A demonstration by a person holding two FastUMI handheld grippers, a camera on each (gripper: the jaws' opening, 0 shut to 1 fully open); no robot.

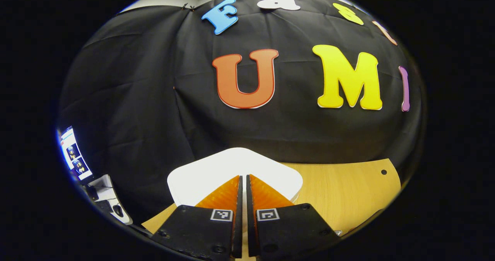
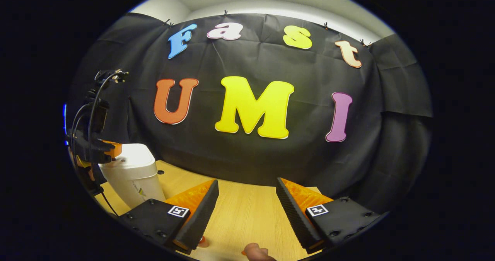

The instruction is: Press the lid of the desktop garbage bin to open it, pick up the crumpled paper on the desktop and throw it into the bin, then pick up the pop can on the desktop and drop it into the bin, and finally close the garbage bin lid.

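In the left gripper view the left tool point(image 1: 242, 183) is hanging with its fingers drawn together, only a thin slit showing between them and nothing gripped. Its tips are sitting directly over the white lid point(image 1: 201, 176) of the bin, close above it or touching; contact cannot be told. The lid is lying flat and looks closed, so the opening press seems to be the step in hand. The coming move turns on this: the lid lies straight ahead of and beneath the left tool's tips, so a short push down along the fingers should do it, with no sideways reach.

In the right gripper view the right tool point(image 2: 247, 193) is standing wide open and empty over bare desk point(image 2: 239, 214). Farther off on the left the bin point(image 2: 133, 174) is standing upright on the desk near the cloth wall, and the left tool point(image 2: 106, 149) is perched at the lid's left edge. The right tool is well apart from the bin, so the left is plainly the nearer one for the press.

At the near edge of that view a small rounded thing point(image 2: 255, 251) is peeking in; too little shows to name it.
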